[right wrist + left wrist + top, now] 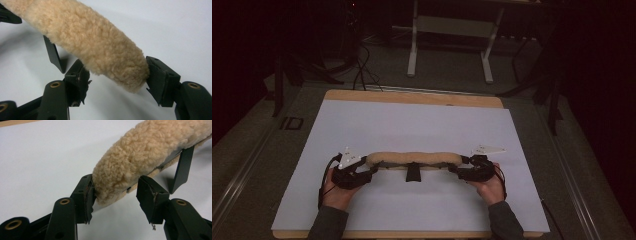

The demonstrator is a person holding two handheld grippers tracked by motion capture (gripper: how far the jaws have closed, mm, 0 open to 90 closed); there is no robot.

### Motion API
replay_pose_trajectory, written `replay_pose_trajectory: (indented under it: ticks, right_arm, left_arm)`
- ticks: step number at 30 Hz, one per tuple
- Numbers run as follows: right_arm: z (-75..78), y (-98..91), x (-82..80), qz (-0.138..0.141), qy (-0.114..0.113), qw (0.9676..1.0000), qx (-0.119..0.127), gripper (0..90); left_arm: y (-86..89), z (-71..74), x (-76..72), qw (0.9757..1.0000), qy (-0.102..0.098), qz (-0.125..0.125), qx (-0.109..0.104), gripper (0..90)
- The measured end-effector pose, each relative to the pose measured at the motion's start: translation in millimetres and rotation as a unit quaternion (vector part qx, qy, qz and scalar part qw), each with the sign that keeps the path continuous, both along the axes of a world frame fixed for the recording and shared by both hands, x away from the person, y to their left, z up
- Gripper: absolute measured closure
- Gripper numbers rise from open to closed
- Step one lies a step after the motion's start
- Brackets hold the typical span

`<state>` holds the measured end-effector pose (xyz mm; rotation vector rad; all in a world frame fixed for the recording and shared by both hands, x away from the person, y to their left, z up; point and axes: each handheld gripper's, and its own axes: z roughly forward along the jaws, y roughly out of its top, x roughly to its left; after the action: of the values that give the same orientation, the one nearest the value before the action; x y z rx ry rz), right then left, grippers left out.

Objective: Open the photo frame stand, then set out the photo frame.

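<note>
The high view is dim and grainy: the room in the upper part of the frame sinks into near black, and only the white sheet (412, 125) on the bench catches pale, even light. The two gripper views are far brighter and softly lit from above. The fleece pad (150, 152) casts a faint, diffuse shadow beneath it. The lowest foreground is slightly out of focus; there is no glare.
</note>
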<state>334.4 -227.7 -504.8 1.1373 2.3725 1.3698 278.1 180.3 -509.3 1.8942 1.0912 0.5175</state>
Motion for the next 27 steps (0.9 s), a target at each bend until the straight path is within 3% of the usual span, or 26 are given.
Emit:
replay_pose_trajectory:
  ticks: [7, 13, 18, 27]
  right_arm:
    - [0.5, 1.5, -1.2, -0.003, -0.001, 0.9999, -0.01, 39.0]
    - [0.5, 0.4, -0.6, -0.001, 0.005, 0.9999, -0.01, 38.9]
    - [0.5, 0.0, -0.5, -0.002, 0.01, 0.9999, -0.009, 39.1]
    - [0.6, -0.6, -0.7, 0.001, 0.019, 0.9993, -0.033, 41.0]
  left_arm:
    - [1.0, -1.0, -0.9, 0.9999, 0.011, 0.003, 0.001, 47.2]
    - [1.4, -0.7, -6.3, 0.9995, 0.006, 0.018, 0.026, 45.1]
    - [8.0, 1.8, -10.2, 0.9997, 0.002, 0.022, 0.011, 45.0]
    - [23.5, 5.4, -18.6, 0.9995, 0.007, 0.024, -0.019, 48.6]
